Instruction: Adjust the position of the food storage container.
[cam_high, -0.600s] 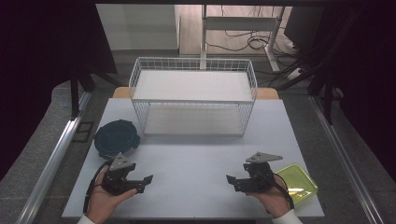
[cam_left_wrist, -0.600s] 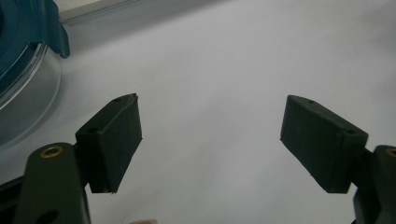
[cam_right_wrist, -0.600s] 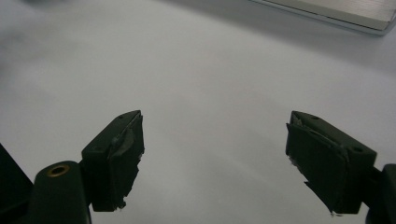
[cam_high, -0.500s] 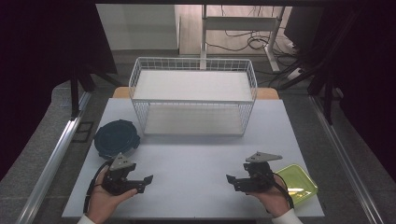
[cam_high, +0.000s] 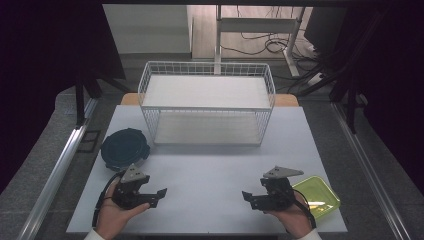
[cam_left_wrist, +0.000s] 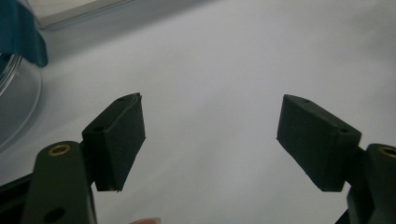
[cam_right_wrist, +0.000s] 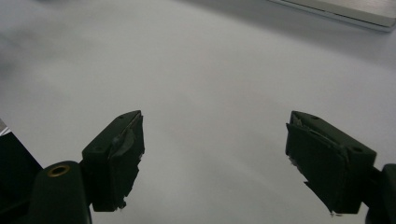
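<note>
Table (cam_high: 210, 175): smooth, matt, pale grey top. Basket (cam_high: 207, 102): thin white-coated wire mesh. Round container lid (cam_high: 125, 148): dark blue plastic, faint sheen. Tray (cam_high: 317, 196): glossy yellow-green plastic. Left claw (cam_left_wrist: 210, 140) and right claw (cam_right_wrist: 212, 158): matt black plastic; right pads (cam_right_wrist: 123, 154) worn and ragged at the edges.

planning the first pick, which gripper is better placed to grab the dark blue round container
Left. The left gripper rests open just in front of the dark blue round container on the table's left side; the right gripper sits across the table beside the green tray.
</note>
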